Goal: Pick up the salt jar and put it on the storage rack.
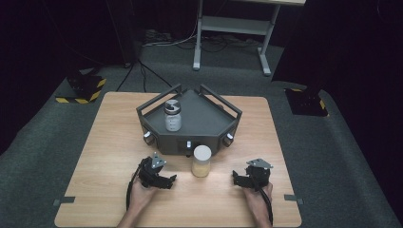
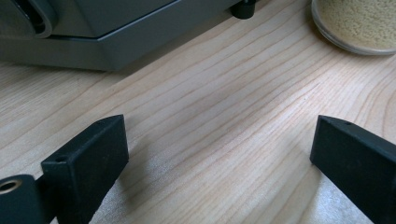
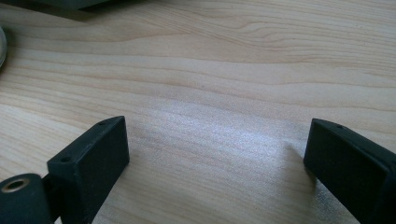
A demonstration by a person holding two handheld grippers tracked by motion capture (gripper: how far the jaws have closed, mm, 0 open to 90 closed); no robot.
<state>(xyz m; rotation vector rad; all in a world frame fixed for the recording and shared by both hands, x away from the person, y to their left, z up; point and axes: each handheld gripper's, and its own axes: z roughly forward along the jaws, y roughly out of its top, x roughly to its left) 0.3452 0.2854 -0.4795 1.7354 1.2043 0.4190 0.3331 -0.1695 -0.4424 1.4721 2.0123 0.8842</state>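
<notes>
A jar with a white lid and yellowish grains (image 1: 201, 161) stands on the wooden table (image 1: 109, 142), just in front of a dark grey angular tray (image 1: 209, 118). Inside the tray, a clear jar with a dark lid (image 1: 172, 116) stands upright. My left gripper (image 1: 168, 181) rests on the table left of the white-lidded jar, open and holding nothing. My right gripper (image 1: 237, 178) rests to the jar's right, also open and holding nothing. In the left gripper view, bare wood lies between the jaws of the left gripper (image 2: 219, 130), with the jar's base (image 2: 359, 23) at top right. The right gripper (image 3: 217, 128) also has bare wood between its jaws.
The tray's front wall (image 2: 116, 42) carries small knobs (image 1: 148, 137) and stands close ahead of the left gripper. Beyond the table are grey carpet, a metal table frame (image 1: 233, 28), and yellow-black striped blocks (image 1: 85, 88) at the back left.
</notes>
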